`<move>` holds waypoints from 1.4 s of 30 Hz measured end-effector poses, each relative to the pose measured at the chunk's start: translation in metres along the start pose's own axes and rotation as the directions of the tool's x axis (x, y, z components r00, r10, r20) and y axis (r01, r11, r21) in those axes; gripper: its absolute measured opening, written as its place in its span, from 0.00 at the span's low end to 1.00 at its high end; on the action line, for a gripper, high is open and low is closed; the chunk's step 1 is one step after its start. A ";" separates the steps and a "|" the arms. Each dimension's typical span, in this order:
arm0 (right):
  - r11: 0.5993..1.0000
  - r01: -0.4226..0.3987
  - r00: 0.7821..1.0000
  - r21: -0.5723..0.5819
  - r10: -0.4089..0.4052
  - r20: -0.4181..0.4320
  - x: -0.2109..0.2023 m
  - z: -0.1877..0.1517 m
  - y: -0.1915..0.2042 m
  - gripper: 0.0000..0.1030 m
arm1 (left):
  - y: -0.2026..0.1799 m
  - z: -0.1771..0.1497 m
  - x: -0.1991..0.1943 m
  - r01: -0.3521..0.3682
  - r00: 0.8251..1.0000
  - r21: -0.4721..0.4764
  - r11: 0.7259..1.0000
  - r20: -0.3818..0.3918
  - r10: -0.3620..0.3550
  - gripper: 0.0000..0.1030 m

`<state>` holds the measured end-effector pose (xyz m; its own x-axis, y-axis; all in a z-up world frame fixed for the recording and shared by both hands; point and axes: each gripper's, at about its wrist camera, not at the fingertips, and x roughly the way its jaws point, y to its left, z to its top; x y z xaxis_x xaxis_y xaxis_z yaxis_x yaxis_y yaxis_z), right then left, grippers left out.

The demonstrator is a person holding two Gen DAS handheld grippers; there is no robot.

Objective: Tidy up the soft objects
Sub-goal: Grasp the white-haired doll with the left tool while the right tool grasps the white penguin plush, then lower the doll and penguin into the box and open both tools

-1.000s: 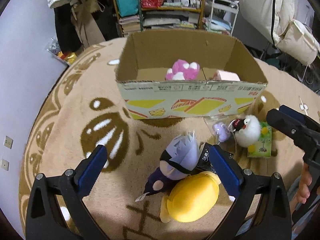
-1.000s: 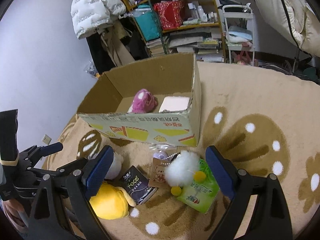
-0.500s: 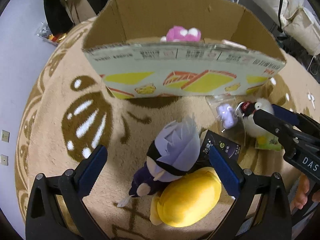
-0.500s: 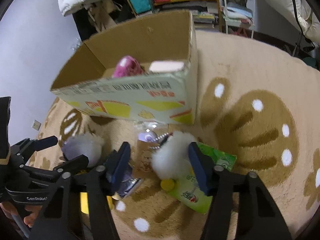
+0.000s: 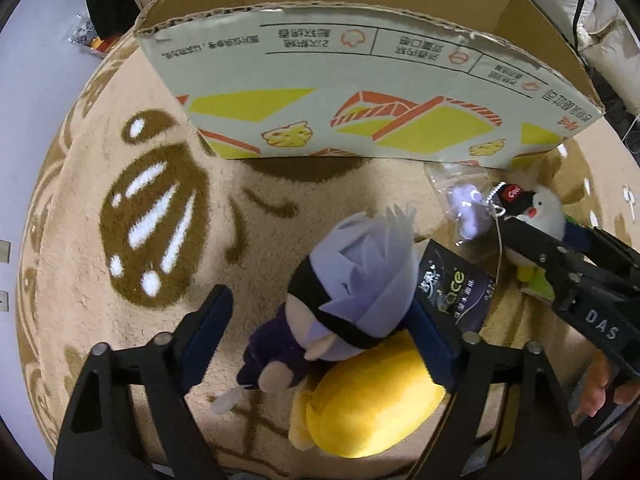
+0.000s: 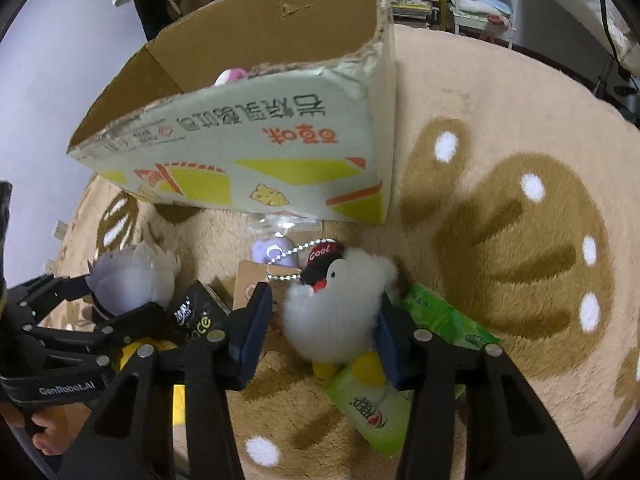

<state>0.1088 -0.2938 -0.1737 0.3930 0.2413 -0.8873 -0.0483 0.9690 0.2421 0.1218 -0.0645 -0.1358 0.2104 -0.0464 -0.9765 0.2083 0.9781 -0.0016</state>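
A purple-haired doll (image 5: pixel 352 296) lies on the rug against a yellow plush (image 5: pixel 368 404). My left gripper (image 5: pixel 320 332) is open, its fingers either side of the doll, the right one touching it. A white fluffy bird plush (image 6: pixel 340 308) with a black "Cool" cap lies on a green tissue pack (image 6: pixel 384 400). My right gripper (image 6: pixel 320 332) has closed in around the bird, the right finger touching it, a small gap at the left. The cardboard box (image 5: pixel 360 80) stands just beyond, a pink plush (image 6: pixel 232 76) inside.
A black sachet (image 5: pixel 460 292) and a bagged small purple toy (image 5: pixel 468 212) lie between the two plush groups. A brown tag (image 6: pixel 252 284) on a ball chain lies by the bird. The patterned beige rug (image 6: pixel 520 220) stretches to the right. Shelves and clutter stand behind.
Both grippers have dropped lower and nearer the toys. The right jaws have narrowed from wide open to around the bird plush. The left jaws have narrowed around the doll.
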 end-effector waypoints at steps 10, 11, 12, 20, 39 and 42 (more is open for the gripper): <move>0.997 0.052 0.999 -0.059 -0.052 -0.006 0.004 -0.004 0.011 0.31 | -0.022 -0.010 -0.008 0.019 0.999 0.039 0.999 0.040 -0.020 0.51; 0.997 0.049 0.999 -0.057 -0.049 0.000 0.003 -0.004 0.010 0.30 | -0.021 -0.011 -0.010 0.017 0.999 0.035 0.999 0.049 -0.019 0.47; 0.998 0.039 0.999 -0.052 -0.039 0.007 0.001 -0.003 0.010 0.30 | -0.021 -0.011 -0.013 0.009 0.998 0.029 1.000 0.065 -0.011 0.47; 0.996 -0.048 0.994 -0.079 0.056 0.094 -0.025 -0.004 0.018 0.30 | -0.007 -0.014 -0.034 0.010 0.986 -0.011 1.000 0.166 -0.008 0.46; 0.989 -0.103 0.922 -0.108 0.136 0.363 -0.104 -0.013 0.023 0.30 | 0.016 -0.031 -0.119 0.041 0.835 -0.046 0.998 0.550 -0.009 0.46; 0.988 -0.085 0.903 -0.125 0.130 0.410 -0.115 -0.012 0.025 0.30 | 0.022 -0.030 -0.129 0.048 0.803 -0.069 0.997 0.596 0.003 0.47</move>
<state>0.0513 -0.2964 -0.0702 0.7249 0.3223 -0.6088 -0.1962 0.9438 0.2660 0.0704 -0.0304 -0.0159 0.7386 -0.1558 -0.6560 0.1521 0.9864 -0.0629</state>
